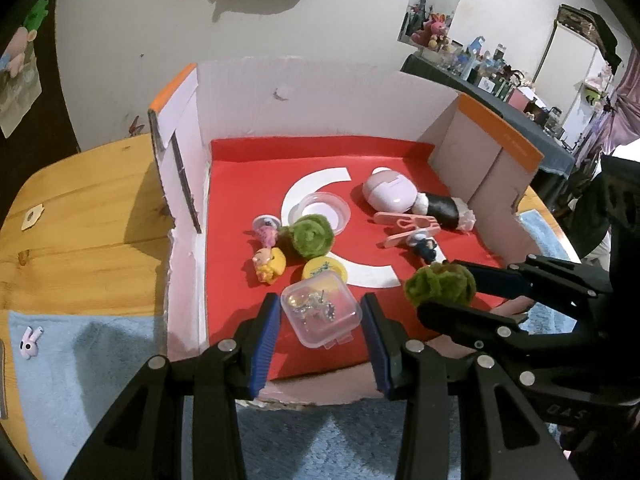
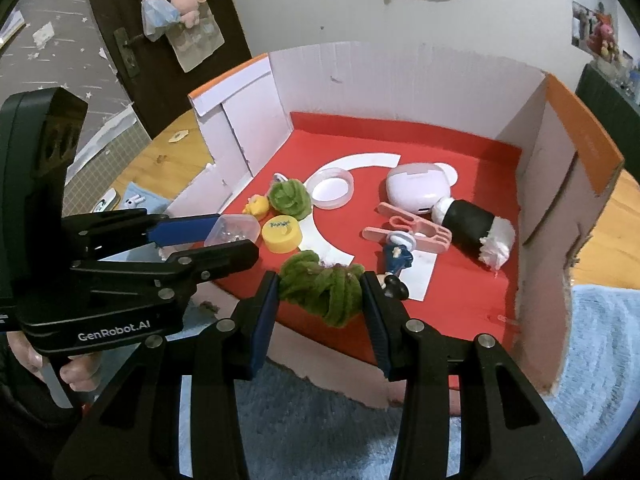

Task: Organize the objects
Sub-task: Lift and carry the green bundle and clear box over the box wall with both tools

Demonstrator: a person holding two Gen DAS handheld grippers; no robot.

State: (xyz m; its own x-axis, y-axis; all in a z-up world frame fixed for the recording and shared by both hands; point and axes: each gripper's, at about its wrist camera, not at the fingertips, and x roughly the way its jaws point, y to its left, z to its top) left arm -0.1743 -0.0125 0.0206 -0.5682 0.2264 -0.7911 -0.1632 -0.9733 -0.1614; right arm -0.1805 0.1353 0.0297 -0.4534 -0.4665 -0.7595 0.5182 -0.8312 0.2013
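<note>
My left gripper (image 1: 320, 320) is shut on a small clear plastic box (image 1: 320, 308) holding tiny metal bits, just above the near edge of the red floor of a cardboard box (image 1: 240, 96). To its right, my right gripper (image 1: 452, 292) is shut on a green fuzzy ball (image 1: 440, 284). In the right wrist view, that ball (image 2: 320, 292) sits squeezed between the blue pads of the right gripper (image 2: 320, 300). The left gripper (image 2: 234, 236) comes in from the left with the clear box (image 2: 232, 232).
On the red floor lie a second green ball (image 1: 310, 236), yellow cap (image 1: 322, 270), clear round lid (image 1: 324, 208), pink case (image 1: 390, 192), pink clip (image 1: 408, 224), black roll (image 1: 442, 210) and small figures (image 1: 270, 264). A blue towel (image 1: 80, 360) covers the wooden table (image 1: 80, 208).
</note>
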